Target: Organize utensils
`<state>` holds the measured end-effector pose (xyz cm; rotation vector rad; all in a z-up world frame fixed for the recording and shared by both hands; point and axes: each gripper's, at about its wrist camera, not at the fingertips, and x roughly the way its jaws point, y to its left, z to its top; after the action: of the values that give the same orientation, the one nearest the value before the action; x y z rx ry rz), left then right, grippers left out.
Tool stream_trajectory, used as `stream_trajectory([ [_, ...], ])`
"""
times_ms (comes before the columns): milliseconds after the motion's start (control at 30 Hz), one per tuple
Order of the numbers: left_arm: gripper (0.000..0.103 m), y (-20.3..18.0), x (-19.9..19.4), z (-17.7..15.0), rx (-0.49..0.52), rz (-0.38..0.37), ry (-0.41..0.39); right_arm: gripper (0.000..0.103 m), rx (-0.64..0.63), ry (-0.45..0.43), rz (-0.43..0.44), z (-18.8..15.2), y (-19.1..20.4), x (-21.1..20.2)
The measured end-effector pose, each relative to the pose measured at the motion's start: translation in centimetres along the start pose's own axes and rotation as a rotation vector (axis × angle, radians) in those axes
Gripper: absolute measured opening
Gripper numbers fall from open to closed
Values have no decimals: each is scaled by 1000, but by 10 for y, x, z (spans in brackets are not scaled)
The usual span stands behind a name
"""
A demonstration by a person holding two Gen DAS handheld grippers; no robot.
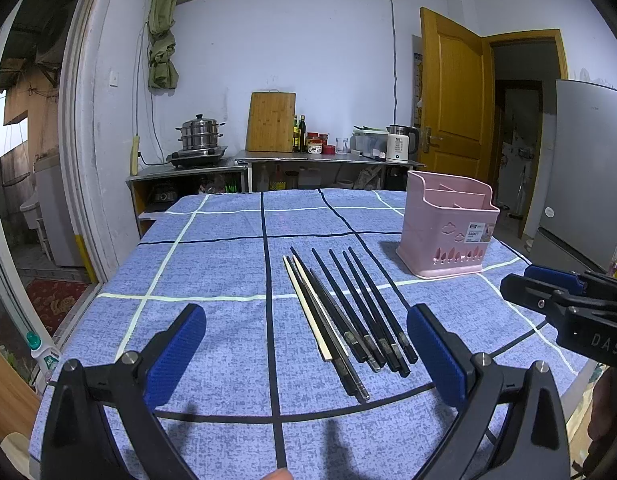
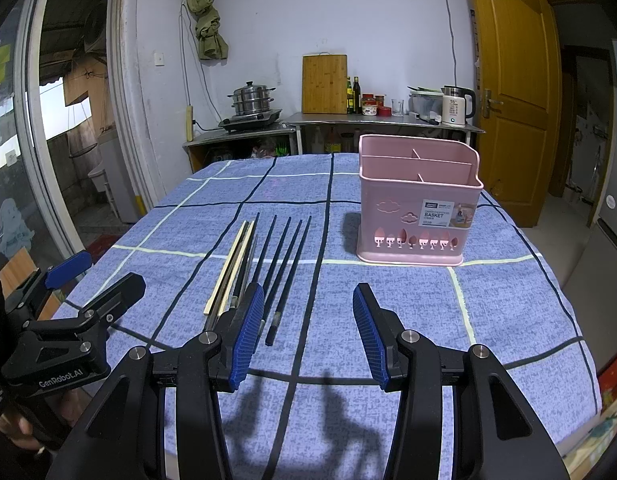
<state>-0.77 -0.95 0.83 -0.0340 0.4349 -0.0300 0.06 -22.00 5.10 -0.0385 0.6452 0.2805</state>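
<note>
Chopsticks [image 1: 348,312] lie in a loose row on the blue checked tablecloth [image 1: 212,264], roughly at the middle of the table. Most are black with patterned ends; two are pale, wood-coloured, lying at the left of the row among darker ones. All lie flat, roughly parallel, thicker ends toward the cameras, tips pointing to the far edge. Several in the left part of the group touch or overlap; the black ones at the right are slightly spaced.

Right of the row, set apart from it, stands a pink plastic utensil basket [image 2: 418,208]. It is upright, divided by inner walls into compartments, with a label reading "BASKET" on its front. No utensil shows above its rim.

Left gripper [image 1: 308,354]: released, blue pads spread wide, holding nothing. It hovers above the cloth with the near ends of the chopsticks between its fingers in the left wrist view; contact with them is not seen.

Right gripper [image 2: 308,334]: released, pads apart, empty. In its own view its left finger [image 2: 248,328] overlaps the near ends of several chopsticks; whether it touches them cannot be told. The basket stands ahead of it, slightly right.
</note>
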Motion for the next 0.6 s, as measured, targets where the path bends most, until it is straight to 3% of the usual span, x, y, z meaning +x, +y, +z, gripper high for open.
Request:
stream_trajectory([
  [400, 102, 3, 4, 0, -9, -7, 12, 48, -1, 3, 2, 0, 1, 1],
  [600, 102, 11, 21, 1, -16, -17, 55, 48, -5, 17, 7, 1, 1, 13],
])
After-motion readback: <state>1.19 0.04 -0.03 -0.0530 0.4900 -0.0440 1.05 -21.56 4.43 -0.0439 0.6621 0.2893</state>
